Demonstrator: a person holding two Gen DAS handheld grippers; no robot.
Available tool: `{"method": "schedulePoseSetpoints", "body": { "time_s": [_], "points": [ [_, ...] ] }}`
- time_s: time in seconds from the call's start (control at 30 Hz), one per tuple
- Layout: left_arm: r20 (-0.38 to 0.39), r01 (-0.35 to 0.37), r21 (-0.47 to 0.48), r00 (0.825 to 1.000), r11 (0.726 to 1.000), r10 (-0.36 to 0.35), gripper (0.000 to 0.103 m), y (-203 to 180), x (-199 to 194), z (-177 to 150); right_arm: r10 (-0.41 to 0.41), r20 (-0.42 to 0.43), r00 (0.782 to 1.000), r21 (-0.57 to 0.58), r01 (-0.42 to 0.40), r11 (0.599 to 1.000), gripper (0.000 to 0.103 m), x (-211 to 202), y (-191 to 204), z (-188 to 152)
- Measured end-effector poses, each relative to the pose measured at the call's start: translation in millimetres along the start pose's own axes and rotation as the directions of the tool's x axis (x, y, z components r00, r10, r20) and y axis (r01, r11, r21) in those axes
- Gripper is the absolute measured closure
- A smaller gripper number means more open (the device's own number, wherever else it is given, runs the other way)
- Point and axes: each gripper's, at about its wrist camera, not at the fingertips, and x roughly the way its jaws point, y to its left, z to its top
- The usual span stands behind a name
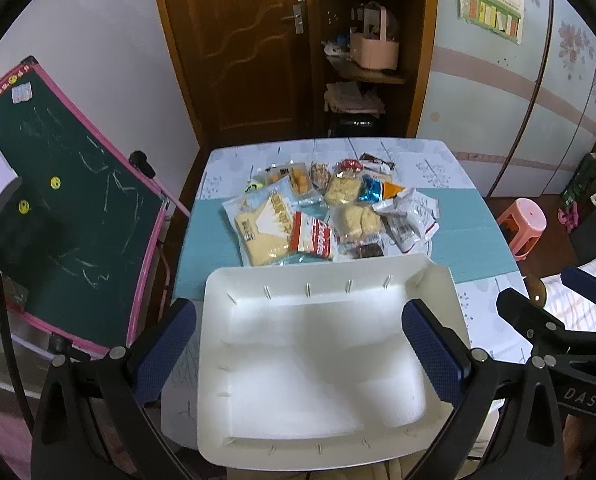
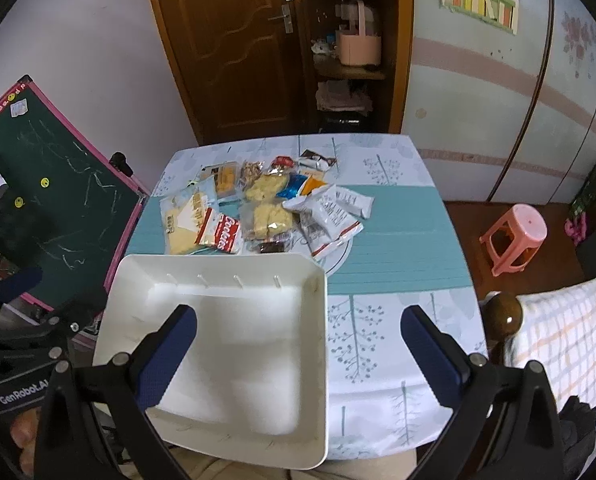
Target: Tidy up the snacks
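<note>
A pile of wrapped snacks [image 1: 325,208] lies in the middle of the table; it also shows in the right wrist view [image 2: 266,208]. It includes a red-and-white cookies packet [image 1: 313,236], yellow cracker packs and white sachets [image 2: 329,212]. An empty white tray [image 1: 309,360] sits at the near table edge, in front of the pile, also seen from the right [image 2: 234,360]. My left gripper [image 1: 298,352] is open, its fingers spread on either side of the tray, holding nothing. My right gripper [image 2: 298,352] is open above the tray's right rim, holding nothing.
The table [image 2: 397,240] has a blue patterned cloth. A green chalkboard with pink frame [image 1: 58,208] stands close on the left. A pink stool [image 2: 513,236] and a bed with checked cover [image 2: 569,332] are on the right. A wooden door and shelves are behind.
</note>
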Motion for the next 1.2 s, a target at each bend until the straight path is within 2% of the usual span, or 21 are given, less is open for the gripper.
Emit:
{"method": "schedulePoseSetpoints", "body": {
  "time_s": [0.1, 0.53, 0.77, 0.87, 1.07, 1.2],
  "points": [
    [0.013, -0.001, 0.003, 1.0, 1.0, 0.001, 0.001, 0, -4, 3, -0.011, 0.015, 1.0, -0.016, 0.012, 1.0, 0.001, -4, 1, 3],
    [-0.013, 0.006, 0.016, 1.0, 1.0, -0.005, 0.001, -3, -3, 13, -0.021, 0.043, 0.999, -0.047, 0.023, 0.999, 0.001, -9, 1, 10],
    [-0.059, 0.107, 0.0, 0.993, 0.994, -0.106, 0.001, -1, 2, 18, -0.02, 0.059, 0.998, -0.047, 0.023, 0.999, 0.001, -13, -1, 13],
    [-0.067, 0.128, -0.019, 0.989, 0.992, -0.129, 0.001, 1, 3, 22, -0.02, 0.064, 0.998, -0.05, 0.023, 0.998, 0.001, -13, -2, 14],
    [-0.05, 0.055, -0.025, 0.997, 0.998, -0.057, 0.001, 16, 10, 41, -0.032, 0.109, 0.994, -0.076, 0.041, 0.996, 0.001, -20, -1, 26],
    [-0.054, 0.033, -0.056, 0.998, 0.998, -0.037, 0.001, 30, 18, 56, -0.044, 0.138, 0.989, -0.083, 0.056, 0.995, 0.001, -25, -6, 41]
  ]
}}
